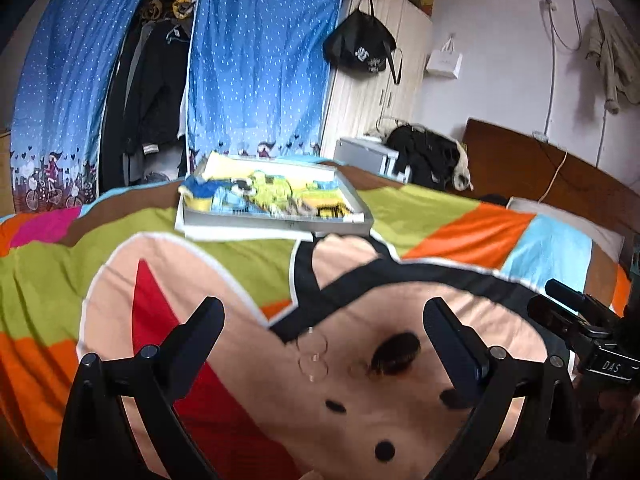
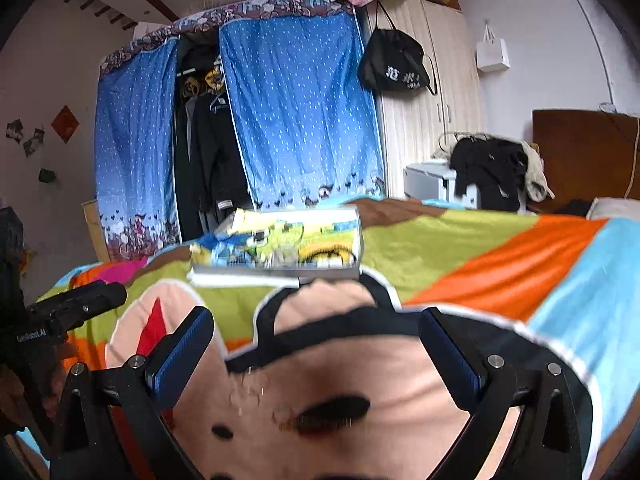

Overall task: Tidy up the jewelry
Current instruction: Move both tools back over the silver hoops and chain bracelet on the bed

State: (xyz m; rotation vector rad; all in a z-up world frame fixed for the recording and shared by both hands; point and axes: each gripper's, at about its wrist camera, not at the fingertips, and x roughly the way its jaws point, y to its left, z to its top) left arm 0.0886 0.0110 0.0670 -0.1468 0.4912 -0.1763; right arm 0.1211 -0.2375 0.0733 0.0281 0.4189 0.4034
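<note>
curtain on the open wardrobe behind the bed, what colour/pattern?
Blue with small white dots, plus a cartoon border along the bottom. Clearest in the right wrist view.

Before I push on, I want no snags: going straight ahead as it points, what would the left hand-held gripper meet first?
Probably the clear rings lying on the bedspread between its open fingers; the tray is farther. Depth is unclear.
</note>
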